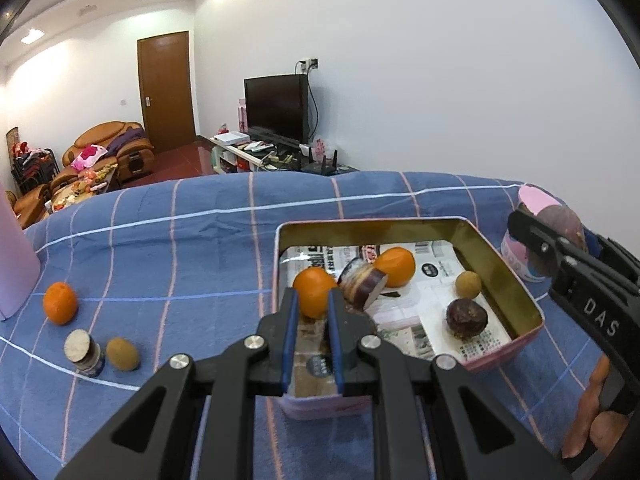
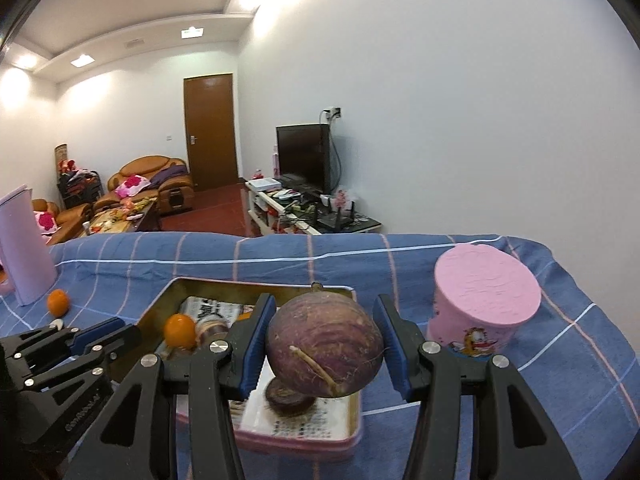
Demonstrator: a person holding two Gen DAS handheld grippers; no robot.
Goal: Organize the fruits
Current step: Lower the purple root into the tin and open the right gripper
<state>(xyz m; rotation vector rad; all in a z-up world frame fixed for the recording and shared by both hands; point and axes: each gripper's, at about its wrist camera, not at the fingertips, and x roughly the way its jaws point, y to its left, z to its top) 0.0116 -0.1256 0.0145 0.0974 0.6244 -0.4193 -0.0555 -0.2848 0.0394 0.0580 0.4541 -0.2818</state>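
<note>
Your right claw (image 2: 326, 350) holds a big purple fruit (image 2: 324, 346) just above the open tin (image 2: 296, 438), not yet put down. Your left claw (image 1: 313, 338) is nearly closed and holds nothing. In the tin lie already two oranges (image 1: 394, 266) and some smaller fruits. At lower left, one orange (image 1: 60, 303) and a brown fruit (image 1: 123, 354) wait on the surface (image 1: 180, 240). The claw hides the tin's near corner.

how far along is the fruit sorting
Partly done. The tin already holds two oranges, a dark fruit and a small tan one. The right gripper carries a purple fruit above it. Still on the cloth: an orange and a brown fruit.
</note>
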